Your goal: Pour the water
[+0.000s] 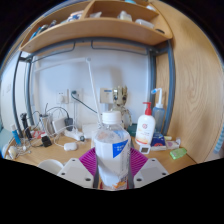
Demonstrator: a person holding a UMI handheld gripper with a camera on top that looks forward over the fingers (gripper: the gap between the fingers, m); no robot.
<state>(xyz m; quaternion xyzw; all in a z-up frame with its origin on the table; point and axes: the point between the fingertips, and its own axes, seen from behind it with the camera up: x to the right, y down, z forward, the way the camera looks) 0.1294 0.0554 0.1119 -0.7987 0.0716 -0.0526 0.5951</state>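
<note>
- Gripper view: you see one water bottle [112, 150] standing upright between the two fingers of the gripper [113, 173]. It is clear plastic with a white screw cap, ridged shoulders and a pale label around its middle.
- Gripper view: the magenta pads [89, 160] sit close against both sides of the bottle. You cannot tell from this view whether both pads press on it or whether a gap remains at either side.
- Gripper view: the bottle stands over the near part of a wooden desk [50, 158], just ahead of the camera.
- Gripper view: you count one pump dispenser [146, 125], white with a red top, standing on the desk to the right of the bottle and beyond the fingers.
- Gripper view: one wooden shelf [90, 30] runs above the desk; the items on it are too small to count.
- Gripper view: small clutter lies on the left part of the desk; you cannot tell the pieces apart.
</note>
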